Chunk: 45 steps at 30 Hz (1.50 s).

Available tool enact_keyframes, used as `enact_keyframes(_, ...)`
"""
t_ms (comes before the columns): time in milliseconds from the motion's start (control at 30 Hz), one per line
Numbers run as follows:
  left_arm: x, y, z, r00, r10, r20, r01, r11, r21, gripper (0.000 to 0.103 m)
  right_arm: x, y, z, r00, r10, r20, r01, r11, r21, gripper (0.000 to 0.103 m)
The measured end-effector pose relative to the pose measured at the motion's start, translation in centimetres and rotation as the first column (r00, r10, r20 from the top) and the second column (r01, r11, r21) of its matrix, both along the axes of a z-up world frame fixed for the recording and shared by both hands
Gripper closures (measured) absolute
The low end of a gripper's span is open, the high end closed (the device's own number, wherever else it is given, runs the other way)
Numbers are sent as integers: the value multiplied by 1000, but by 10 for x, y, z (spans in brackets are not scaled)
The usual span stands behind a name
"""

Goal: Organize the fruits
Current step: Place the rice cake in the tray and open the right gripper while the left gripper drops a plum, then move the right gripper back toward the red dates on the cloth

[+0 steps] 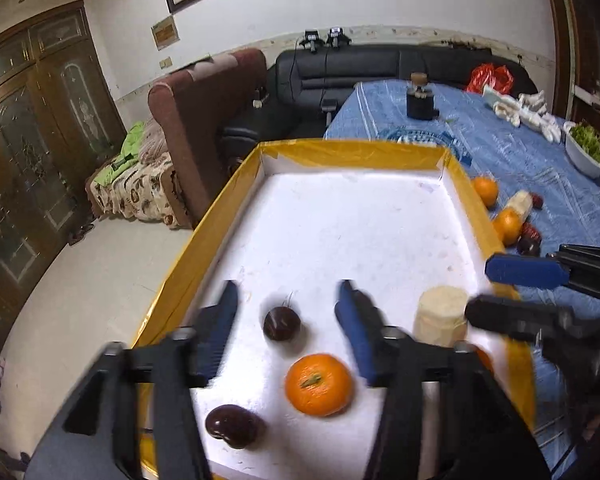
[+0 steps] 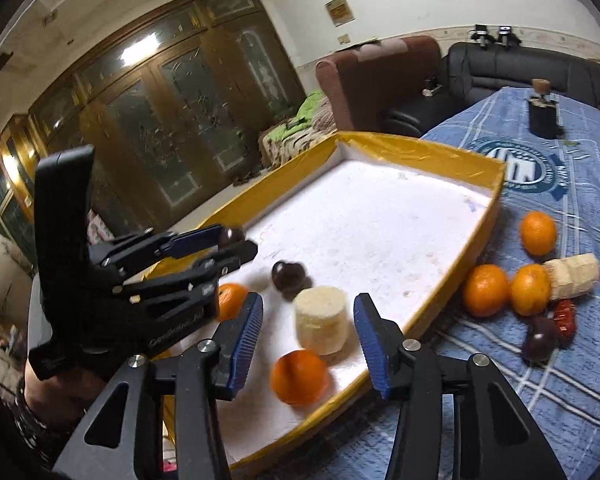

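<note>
A white tray with yellow walls (image 1: 204, 232) (image 2: 452, 152) holds an orange (image 1: 319, 384), two dark plums (image 1: 282, 323) (image 1: 231, 431) and a pale banana chunk (image 1: 440, 316) (image 2: 320, 318). My left gripper (image 1: 286, 332) is open above the tray, its fingers either side of the upper plum. My right gripper (image 2: 308, 344) is open over the tray's near corner, around the banana chunk and a second orange (image 2: 299, 377); it also shows in the left wrist view (image 1: 496, 288). The left gripper shows in the right wrist view (image 2: 228, 246).
On the blue checked cloth (image 2: 540, 380) right of the tray lie three oranges (image 2: 486, 290), another banana chunk (image 2: 572, 276), a dark plum (image 2: 540, 338) and red dates (image 2: 566, 316). A white bowl of greens (image 1: 586, 148) and a dark jar (image 1: 420, 98) stand farther back.
</note>
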<state>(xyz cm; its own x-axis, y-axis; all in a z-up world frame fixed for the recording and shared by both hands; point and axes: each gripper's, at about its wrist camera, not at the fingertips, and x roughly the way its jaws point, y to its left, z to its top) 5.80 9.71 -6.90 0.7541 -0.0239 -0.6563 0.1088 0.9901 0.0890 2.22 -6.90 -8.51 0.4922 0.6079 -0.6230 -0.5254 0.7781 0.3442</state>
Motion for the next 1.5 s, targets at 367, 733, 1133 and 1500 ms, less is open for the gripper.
enact_keyframes(367, -18, -49, 18, 981, -193, 5, 193, 979, -65, 42, 41, -119, 4, 924, -336, -181, 371, 901, 222, 53)
enact_keyframes(733, -29, -107, 26, 885, -464, -31, 462, 885, -61, 42, 51, -155, -6, 901, -372, -222, 361, 928, -91, 60)
enact_keyframes(1133, -10, -150, 13, 840, -522, -148, 504, 852, -140, 43, 74, -166, -11, 894, -442, -76, 405, 867, -290, 76)
enact_keyframes(1500, 19, -170, -11, 859, -444, -255, 410, 895, -175, 43, 85, -152, -29, 928, -372, -24, 344, 881, -324, 72)
